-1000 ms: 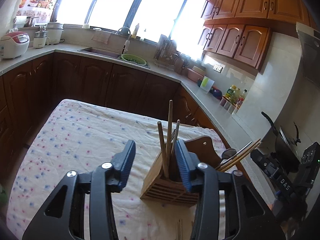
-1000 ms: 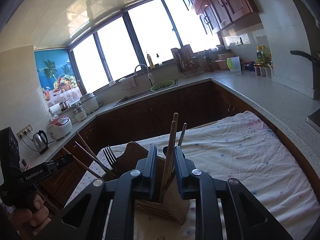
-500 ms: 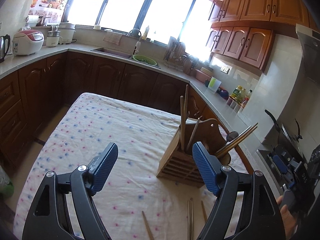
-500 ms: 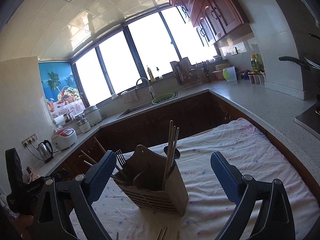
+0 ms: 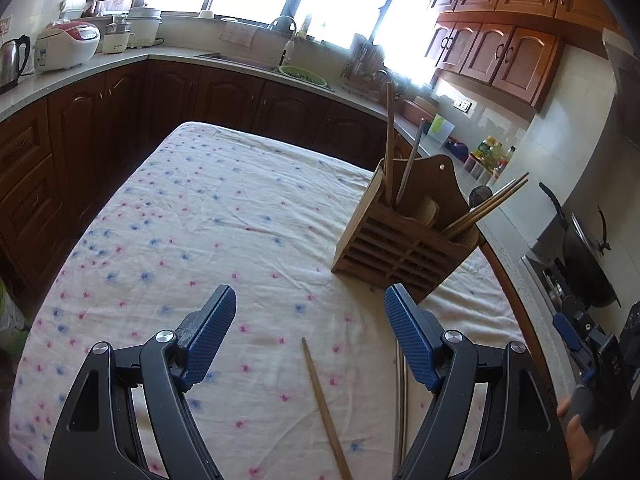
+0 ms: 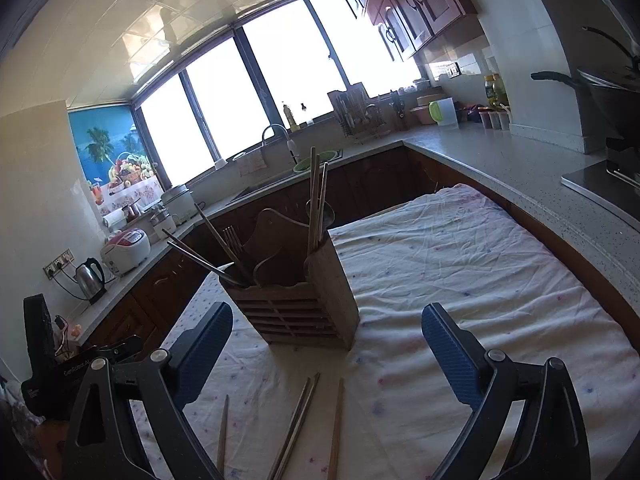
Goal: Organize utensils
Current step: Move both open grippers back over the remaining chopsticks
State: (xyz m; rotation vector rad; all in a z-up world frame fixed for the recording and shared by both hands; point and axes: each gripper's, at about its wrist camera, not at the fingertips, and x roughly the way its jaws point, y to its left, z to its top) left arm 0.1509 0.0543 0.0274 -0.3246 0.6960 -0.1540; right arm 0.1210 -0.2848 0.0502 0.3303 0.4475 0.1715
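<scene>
A slatted wooden utensil holder (image 5: 400, 236) (image 6: 296, 304) stands on the floral tablecloth. Upright chopsticks (image 5: 390, 140) (image 6: 316, 200) rest in one compartment. More chopsticks, a fork (image 6: 232, 240) and a spoon (image 6: 328, 212) lean in the others. Loose chopsticks lie on the cloth in front of the holder (image 5: 324, 408) (image 6: 296, 424). My left gripper (image 5: 309, 296) is open with nothing between its blue pads, over the cloth short of the holder. My right gripper (image 6: 327, 312) is wide open and also holds nothing, facing the holder from the other side.
The clothed table (image 5: 192, 208) is ringed by dark cabinets and a grey counter (image 6: 500, 168). A rice cooker (image 5: 66, 44), a kettle (image 6: 90, 280) and a sink (image 5: 240, 58) are on the counter. A wok (image 5: 584, 256) sits at the right.
Both grippers were closed around the upright chopsticks at the holder; both have opened, let go and drawn back and down. Loose chopsticks on the cloth have come into view.
</scene>
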